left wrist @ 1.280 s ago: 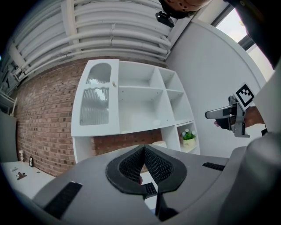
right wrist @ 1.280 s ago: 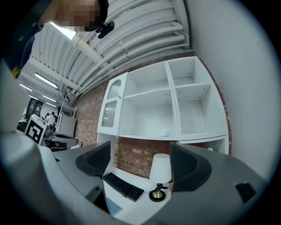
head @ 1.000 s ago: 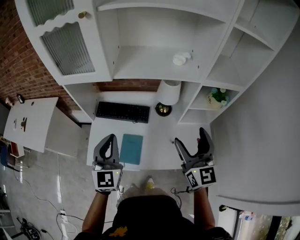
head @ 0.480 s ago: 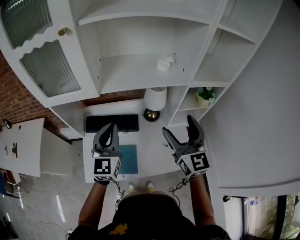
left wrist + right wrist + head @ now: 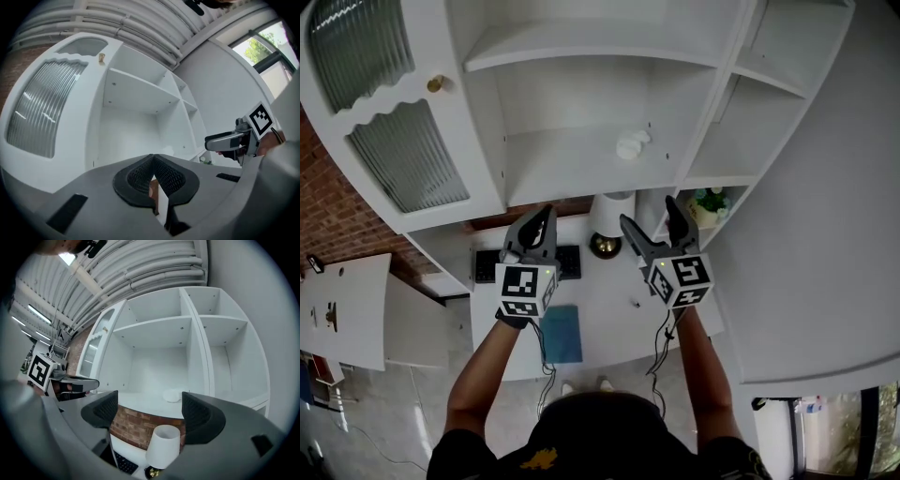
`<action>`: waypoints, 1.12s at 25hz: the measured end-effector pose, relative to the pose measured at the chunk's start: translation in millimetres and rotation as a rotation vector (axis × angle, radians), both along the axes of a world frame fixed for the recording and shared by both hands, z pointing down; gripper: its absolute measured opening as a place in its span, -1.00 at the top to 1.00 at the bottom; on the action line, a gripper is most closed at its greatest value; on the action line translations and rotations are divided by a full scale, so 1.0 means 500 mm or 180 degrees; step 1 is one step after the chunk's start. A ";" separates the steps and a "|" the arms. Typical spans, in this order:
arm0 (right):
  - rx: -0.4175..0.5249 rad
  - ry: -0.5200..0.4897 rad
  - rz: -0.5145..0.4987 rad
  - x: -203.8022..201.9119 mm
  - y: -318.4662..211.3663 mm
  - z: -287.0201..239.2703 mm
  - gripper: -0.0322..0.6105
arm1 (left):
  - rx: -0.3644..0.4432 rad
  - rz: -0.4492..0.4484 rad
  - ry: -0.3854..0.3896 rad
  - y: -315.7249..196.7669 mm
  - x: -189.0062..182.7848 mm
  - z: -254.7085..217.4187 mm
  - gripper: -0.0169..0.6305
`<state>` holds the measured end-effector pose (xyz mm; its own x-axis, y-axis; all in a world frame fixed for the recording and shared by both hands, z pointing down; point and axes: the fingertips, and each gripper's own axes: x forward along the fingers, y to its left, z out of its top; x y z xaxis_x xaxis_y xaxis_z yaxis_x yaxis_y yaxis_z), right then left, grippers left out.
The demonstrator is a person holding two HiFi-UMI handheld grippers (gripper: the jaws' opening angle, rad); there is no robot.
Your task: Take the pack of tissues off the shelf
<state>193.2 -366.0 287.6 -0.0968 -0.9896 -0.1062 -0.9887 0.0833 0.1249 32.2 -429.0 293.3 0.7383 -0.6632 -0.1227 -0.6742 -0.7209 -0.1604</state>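
The pack of tissues (image 5: 632, 143) is a small white bundle lying on the wide middle shelf (image 5: 562, 164) of the white unit, toward its right side. My right gripper (image 5: 649, 214) is raised in front of the shelf's edge, below the pack, and stands open with nothing between its fingers. In the right gripper view the pack (image 5: 172, 395) shows ahead, just right of centre of the gap of the right gripper (image 5: 150, 411). My left gripper (image 5: 542, 216) is held up to the left at about the same height and is shut and empty; its pads meet in the left gripper view (image 5: 154, 176).
A white lamp (image 5: 609, 214) stands on the desk under the shelf, between the grippers. A black keyboard (image 5: 570, 261) and a teal notebook (image 5: 562, 333) lie on the desk. A small plant (image 5: 710, 201) sits in the right cubby. A ribbed-glass cabinet door (image 5: 403, 150) closes the left side.
Both grippers have risen from desk level up toward the shelf's front edge. The right one has stayed open and the left one shut.
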 end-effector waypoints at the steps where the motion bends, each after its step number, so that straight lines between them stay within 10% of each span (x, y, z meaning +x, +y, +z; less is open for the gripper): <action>1: -0.0006 0.0011 0.0016 0.005 -0.015 -0.004 -0.43 | 0.0016 -0.0006 -0.0038 -0.012 0.007 -0.006 0.91; 28: -0.0951 0.0196 0.0442 0.095 -0.312 -0.016 -0.43 | -0.0220 0.0032 -0.0004 -0.130 0.102 -0.030 0.91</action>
